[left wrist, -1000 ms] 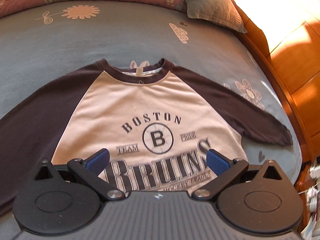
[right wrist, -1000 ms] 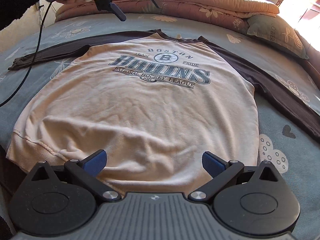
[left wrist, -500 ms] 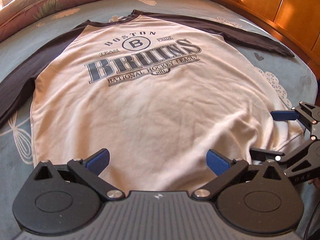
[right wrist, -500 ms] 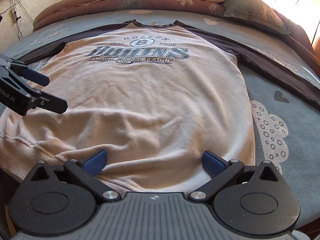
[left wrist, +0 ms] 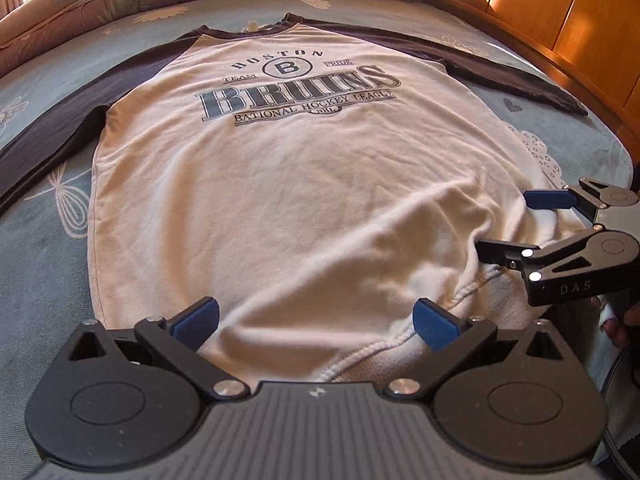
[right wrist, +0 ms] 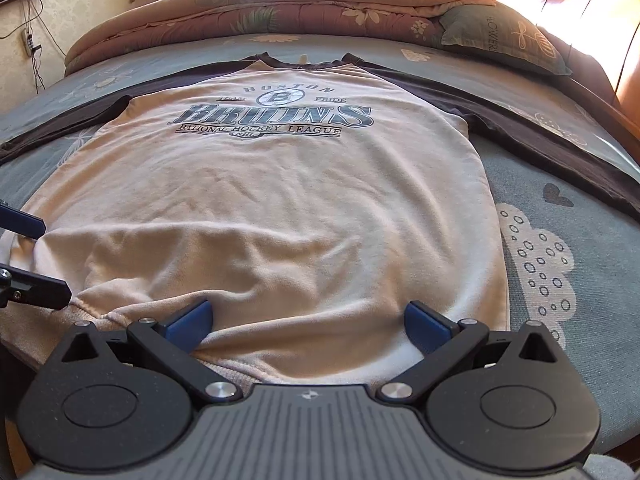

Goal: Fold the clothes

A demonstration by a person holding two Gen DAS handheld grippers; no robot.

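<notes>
We are holding the left gripper [left wrist: 316, 320] and the right gripper [right wrist: 308, 322] low over the hem of the sweatshirt [right wrist: 280, 200], both spread wide and gripping nothing. The sweatshirt is lying flat and face up on the bed [right wrist: 560, 280], sleeves stretched out to both sides, showing no fold, so all the folding is looking left to do.

Bed sheet [right wrist: 560, 168] open beside sweatshirt [right wrist: 280, 200], folded quilt [right wrist: 280, 8] and pillow [right wrist: 500, 36] blocking far end, wooden panel [left wrist: 560, 28] seemingly hemming one side
</notes>
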